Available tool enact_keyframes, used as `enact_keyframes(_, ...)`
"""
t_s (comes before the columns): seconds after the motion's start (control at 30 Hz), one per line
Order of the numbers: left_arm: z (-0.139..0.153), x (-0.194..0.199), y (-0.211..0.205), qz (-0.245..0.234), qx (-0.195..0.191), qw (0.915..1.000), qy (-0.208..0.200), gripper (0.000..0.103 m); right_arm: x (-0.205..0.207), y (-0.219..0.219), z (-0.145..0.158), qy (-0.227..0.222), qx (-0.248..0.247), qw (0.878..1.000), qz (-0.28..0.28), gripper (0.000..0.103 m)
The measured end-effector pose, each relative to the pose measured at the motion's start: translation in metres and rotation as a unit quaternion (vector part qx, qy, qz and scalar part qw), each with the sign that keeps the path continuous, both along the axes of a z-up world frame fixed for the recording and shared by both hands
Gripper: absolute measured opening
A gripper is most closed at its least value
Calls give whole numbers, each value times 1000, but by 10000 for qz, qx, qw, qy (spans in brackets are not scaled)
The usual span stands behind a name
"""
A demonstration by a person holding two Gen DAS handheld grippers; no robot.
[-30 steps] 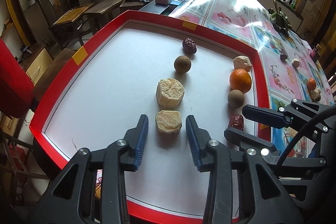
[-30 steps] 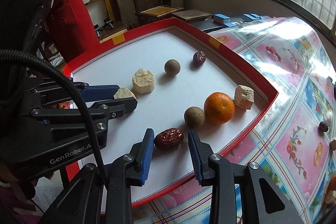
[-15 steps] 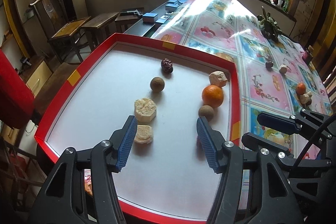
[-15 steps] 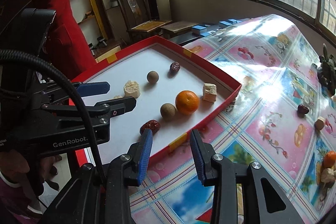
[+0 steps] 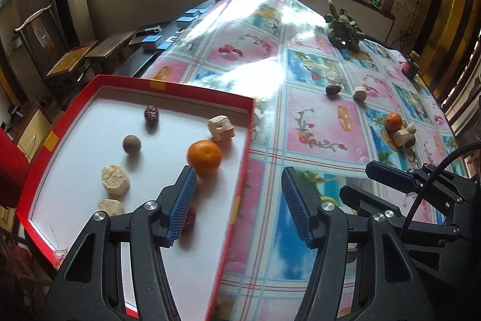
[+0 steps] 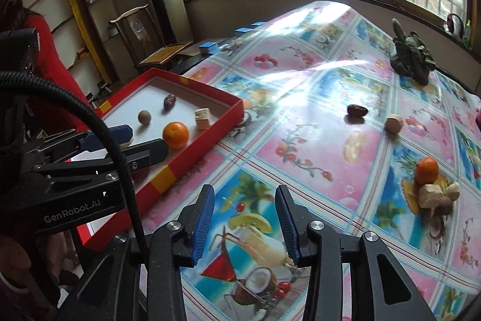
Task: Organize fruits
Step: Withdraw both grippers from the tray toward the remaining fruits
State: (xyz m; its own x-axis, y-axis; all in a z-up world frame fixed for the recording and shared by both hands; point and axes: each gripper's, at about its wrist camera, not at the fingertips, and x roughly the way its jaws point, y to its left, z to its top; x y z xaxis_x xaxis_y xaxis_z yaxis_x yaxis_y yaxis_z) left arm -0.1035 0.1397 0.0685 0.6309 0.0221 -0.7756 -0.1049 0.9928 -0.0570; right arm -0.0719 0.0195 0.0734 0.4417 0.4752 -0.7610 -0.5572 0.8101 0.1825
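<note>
The red tray (image 5: 244,152) with a white floor holds an orange (image 5: 204,156), a beige cube (image 5: 221,128), a brown ball (image 5: 131,144), a dark date (image 5: 151,114), two pale cakes (image 5: 115,179) and a red date (image 5: 190,219) half hidden by a finger. My left gripper (image 5: 239,179) is open and empty, straddling the tray's right rim. Over the tablecloth, my right gripper (image 6: 245,194) has nothing between its jaws, which are opening. Loose on the cloth lie a date (image 6: 357,110), a pale ball (image 6: 394,125) and an orange (image 6: 427,169) beside pale pieces (image 6: 431,196).
A dark plant ornament (image 5: 344,30) stands at the far side of the table and a small dark jar (image 5: 410,65) at its right edge. Blue boxes (image 5: 151,41) and wooden chairs sit beyond the tray. A person's red sleeve (image 6: 45,65) is at the left.
Both grippers drew back from the tray and swung right towards the tablecloth. The left jaws widened away from the pale cake. The right jaws left the red date in the tray and spread.
</note>
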Motion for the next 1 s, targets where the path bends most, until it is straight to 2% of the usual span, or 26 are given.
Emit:
enact_keyframes(0.33, -4, 25, -55, -497, 78, 9987, 76, 59, 9, -71, -2, -30, -65, 9973, -736, 55)
enact_keyframes(0.63, -13, 51, -85, -717, -94, 9971, 232, 59, 19, -125, -13, 175, -141, 9917, -1269, 56)
enact_keyframes(1.0, -19, 99, -94, -607, -244, 9972, 362, 59, 33, -169, -19, 200, -289, 9861, -1626, 57)
